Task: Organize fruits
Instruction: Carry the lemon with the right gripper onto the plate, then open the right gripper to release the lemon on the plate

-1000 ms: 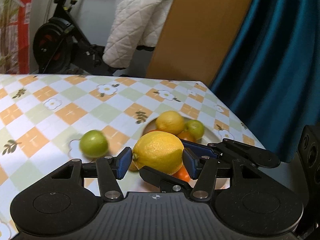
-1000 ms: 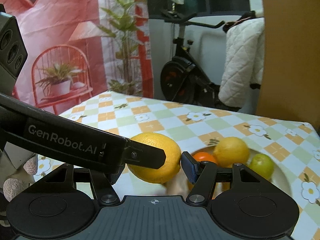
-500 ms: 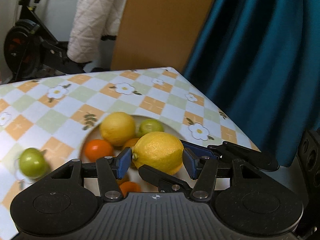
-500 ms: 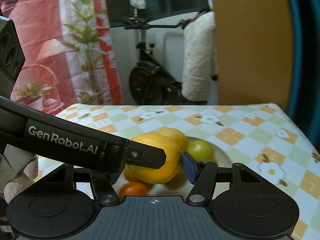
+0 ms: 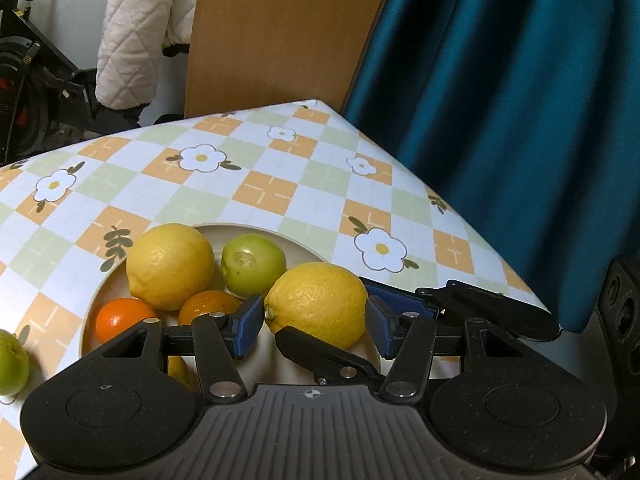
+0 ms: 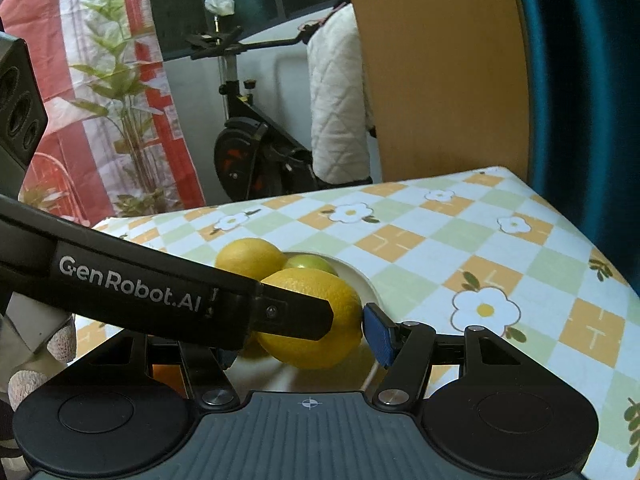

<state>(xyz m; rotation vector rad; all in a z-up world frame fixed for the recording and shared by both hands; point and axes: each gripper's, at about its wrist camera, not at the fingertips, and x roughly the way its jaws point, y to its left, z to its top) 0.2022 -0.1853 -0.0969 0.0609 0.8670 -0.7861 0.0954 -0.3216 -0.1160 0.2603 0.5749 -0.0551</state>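
A large yellow lemon [image 5: 320,300] hangs just above the near side of a beige plate [image 5: 280,234]. My left gripper [image 5: 314,320] is shut on it, blue pads pressing its two ends. My right gripper [image 6: 304,340] is shut on the same lemon [image 6: 316,350]; its right pad touches the fruit, and its left pad is hidden behind the left gripper's black finger. The plate holds a second lemon [image 5: 170,266], a green fruit [image 5: 254,264] and two oranges [image 5: 124,318]. Another green fruit [image 5: 10,360] lies on the tablecloth to the left of the plate.
The checked floral tablecloth [image 5: 260,192] ends in a corner close behind and right of the plate. A blue curtain [image 5: 500,100] and a wooden board [image 5: 280,28] stand beyond it. An exercise bike [image 6: 248,152] with a white quilted jacket [image 6: 340,100] is further back.
Both grippers carried the lemon to the right and slightly down, from beside the loose green fruit to over the plate. The grip stayed the same.
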